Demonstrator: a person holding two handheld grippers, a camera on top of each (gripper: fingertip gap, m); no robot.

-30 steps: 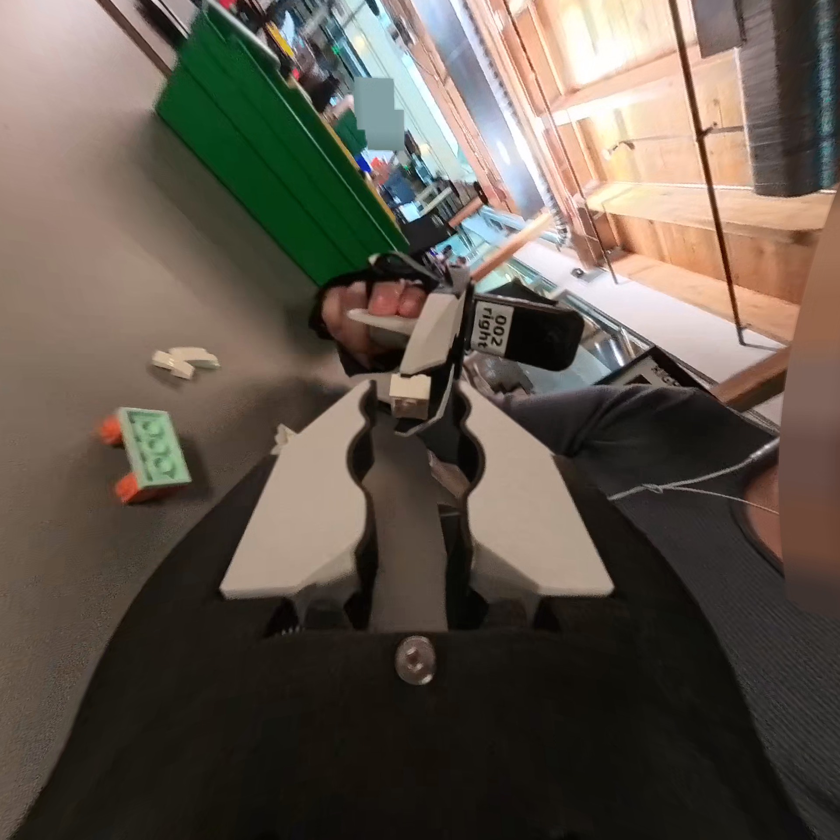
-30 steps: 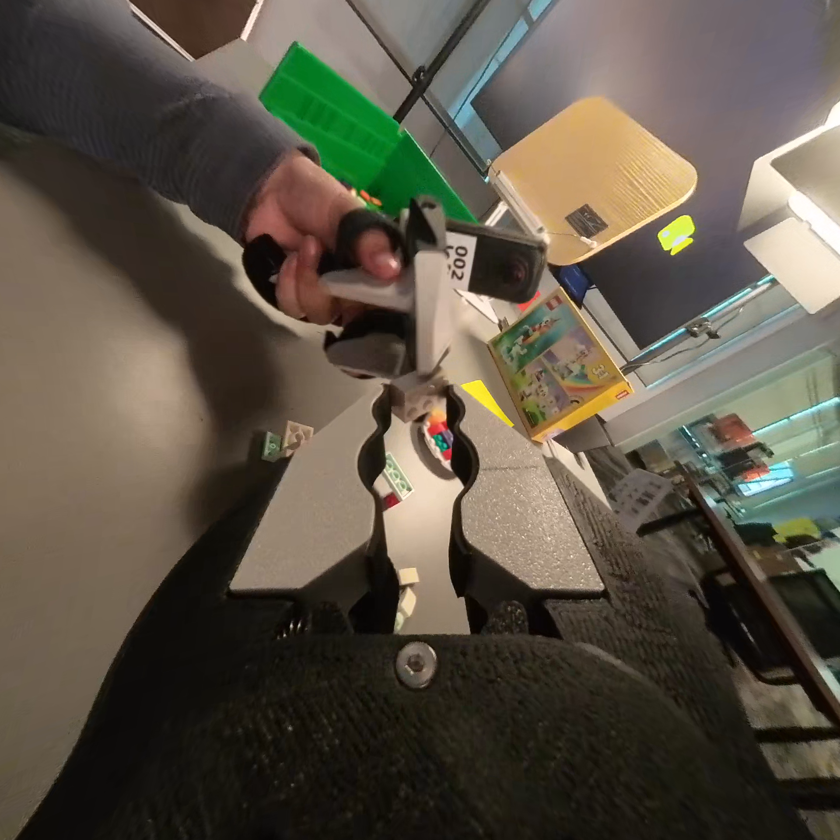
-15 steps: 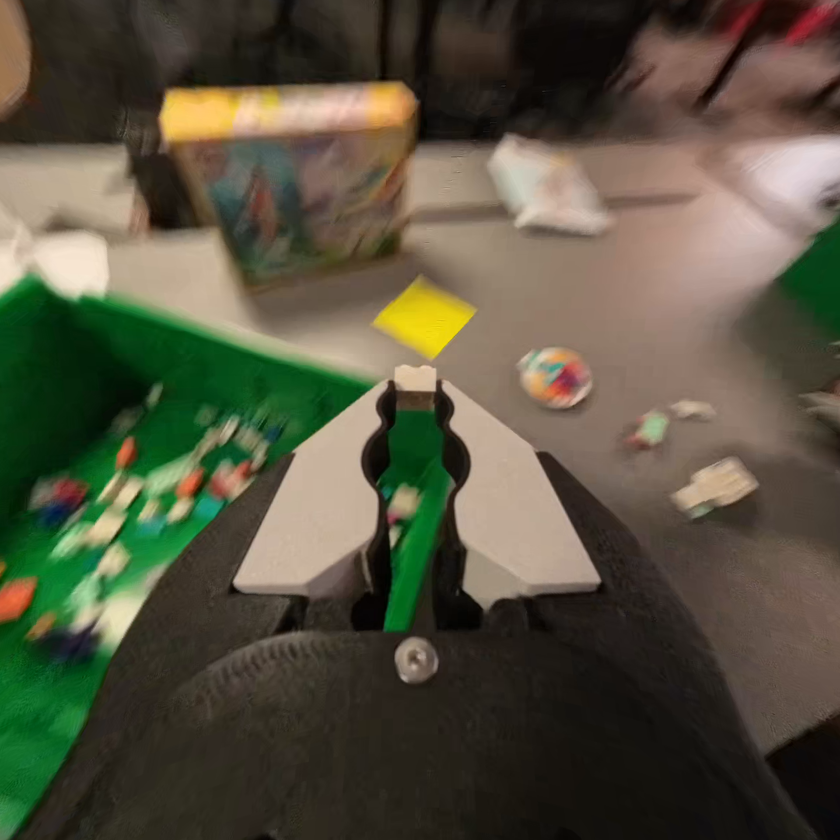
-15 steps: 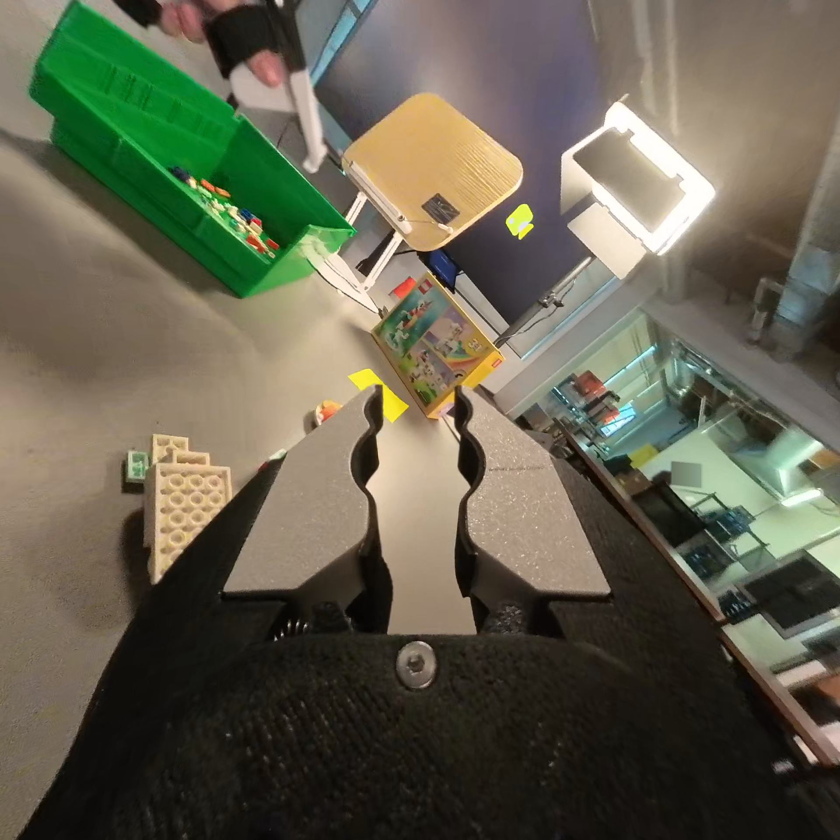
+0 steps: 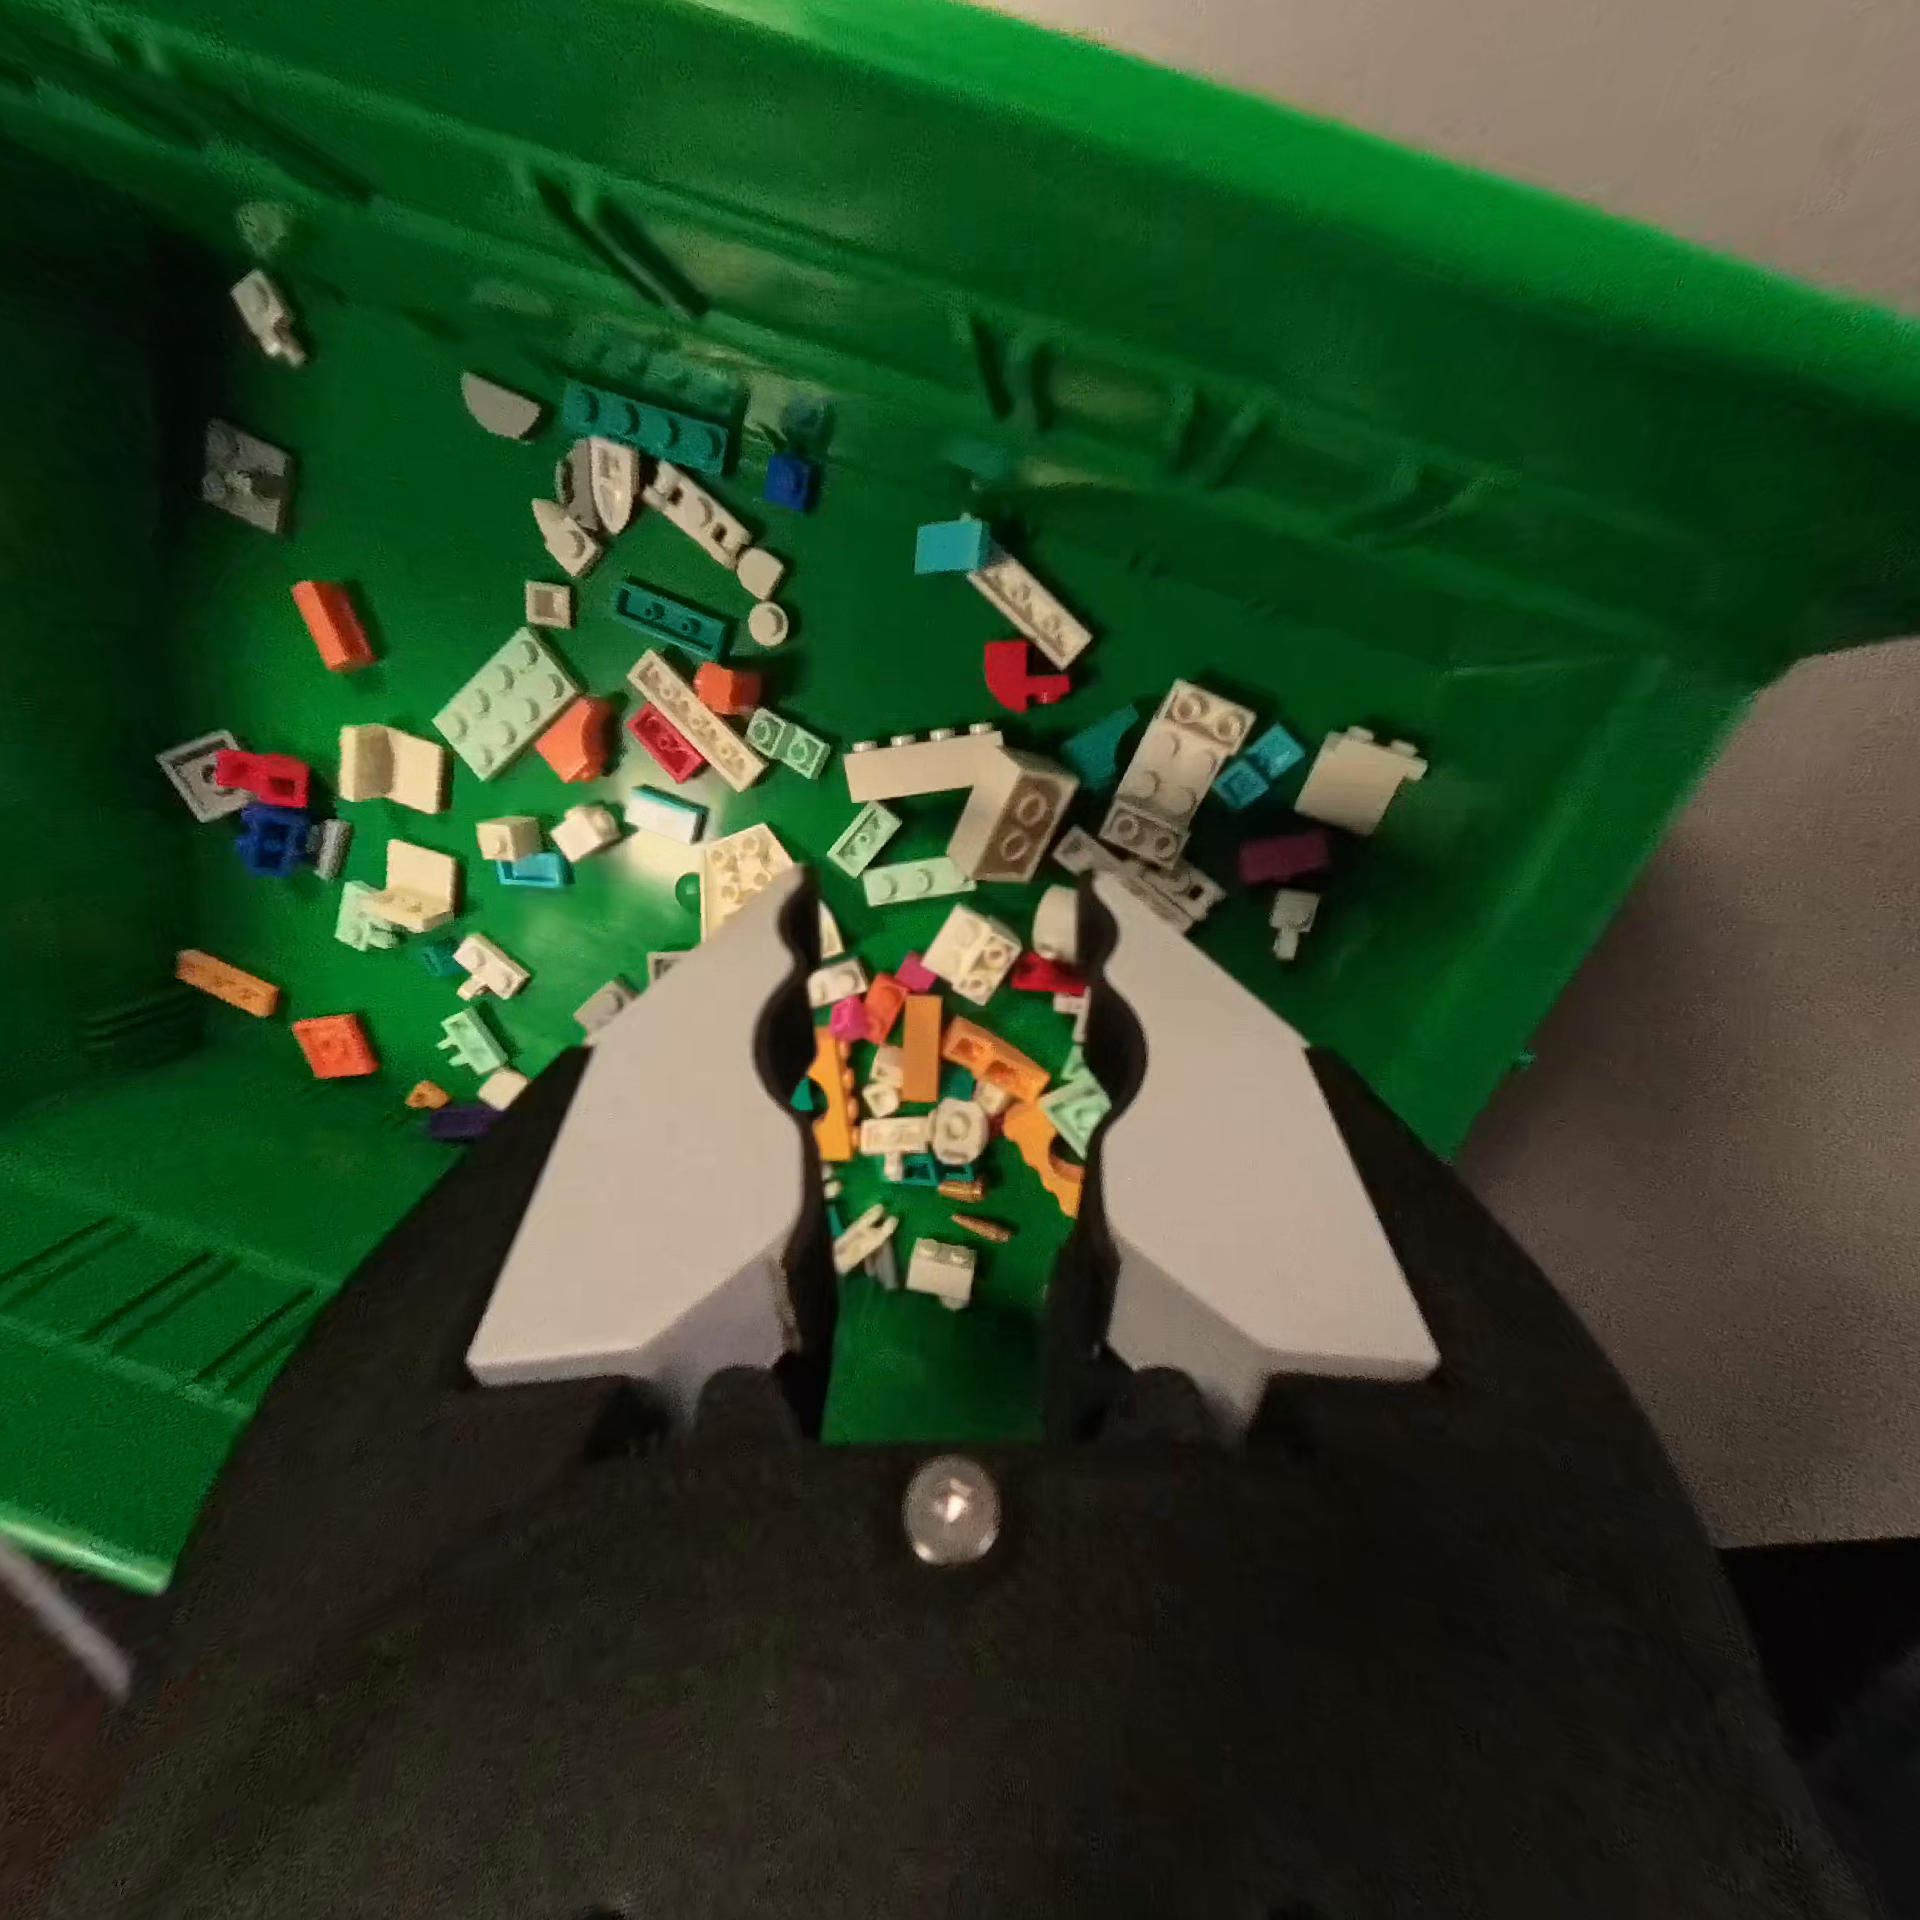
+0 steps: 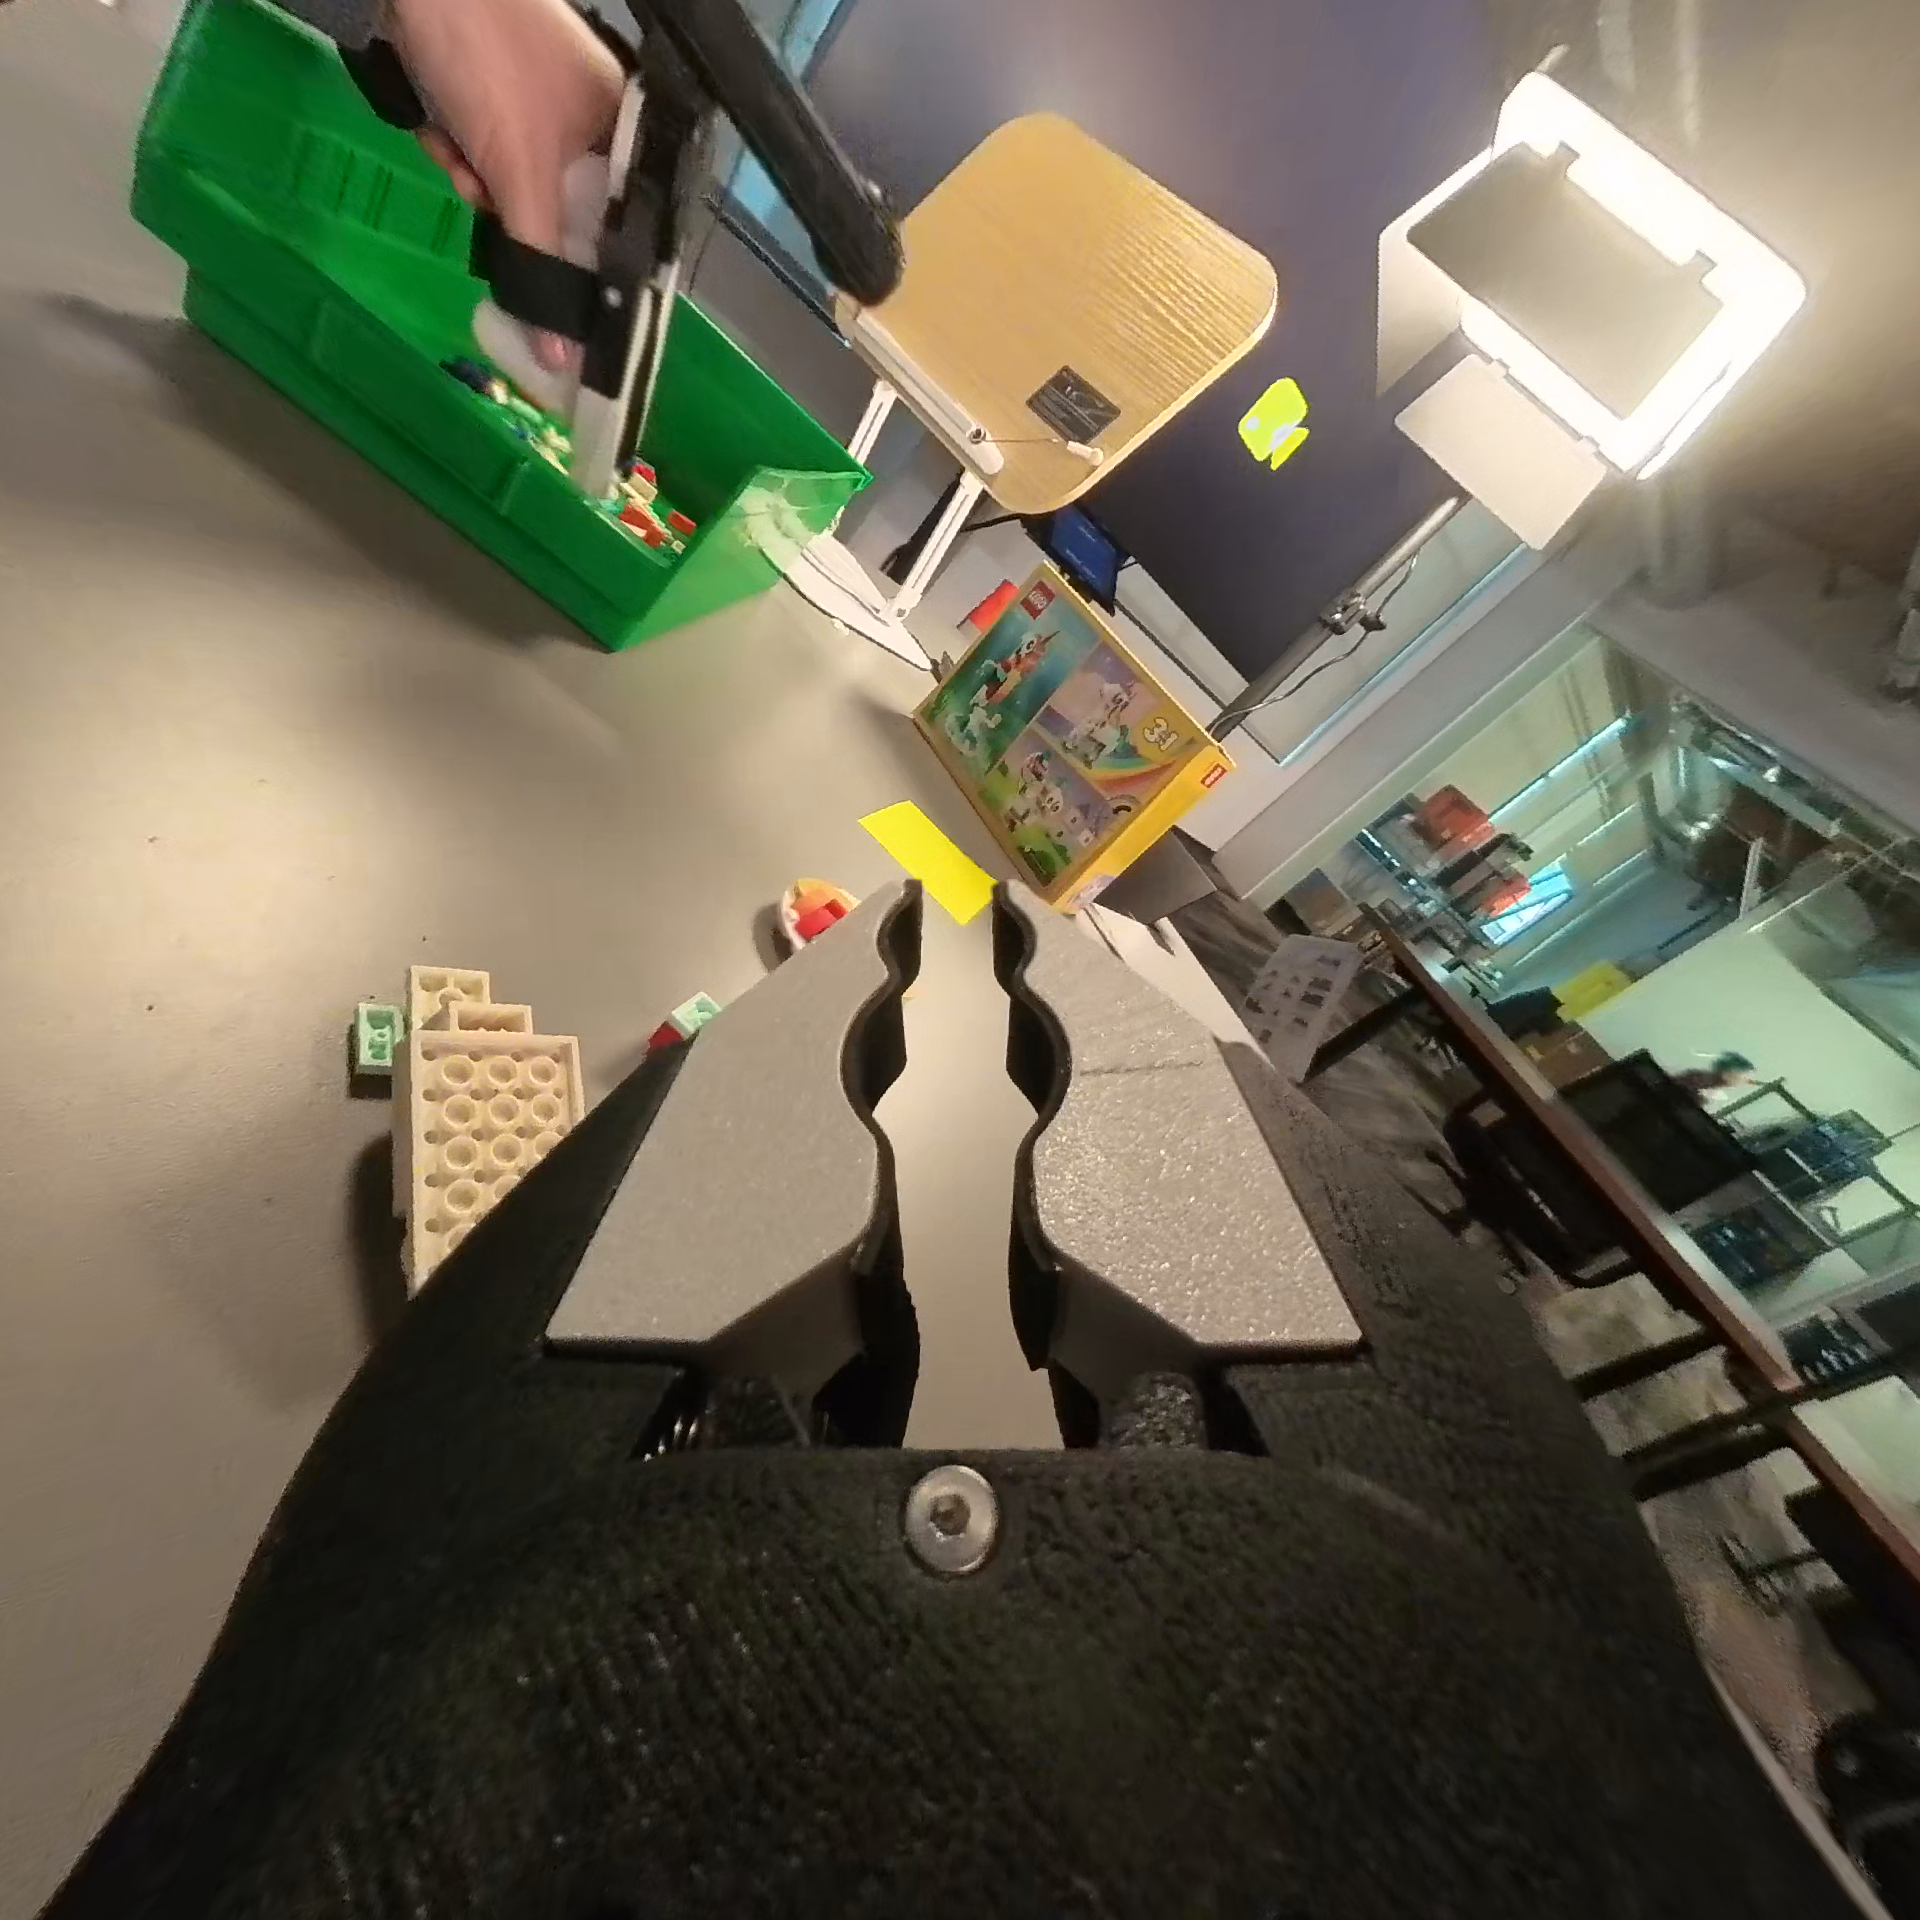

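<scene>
The left gripper (image 5: 945, 904) hangs over the green bin (image 5: 1195, 343), its pale fingers spread wide with nothing between them. Loose bricks (image 5: 665, 727) of many colours lie scattered on the bin floor across the middle of the left wrist frame; a small heap of orange, pink and white pieces (image 5: 935, 1081) shows through the gap between the fingers, below the tips. A large white brick (image 5: 1013, 805) lies just above the fingertips, apart from them.

In the right wrist view the right gripper (image 6: 956, 899) is low over the grey counter (image 6: 260, 779), its dark fingers parted by a narrow gap and holding nothing. At centre left, just beside its left finger, a cream brick assembly (image 6: 478, 1101) rests on the counter with a small mint brick (image 6: 376, 1034) touching its far corner. Ahead of the tips lie a yellow square (image 6: 925, 857) and a colourful box (image 6: 1070, 758). At upper left, a hand (image 6: 509, 114) lowers the other gripper into the bin.
</scene>
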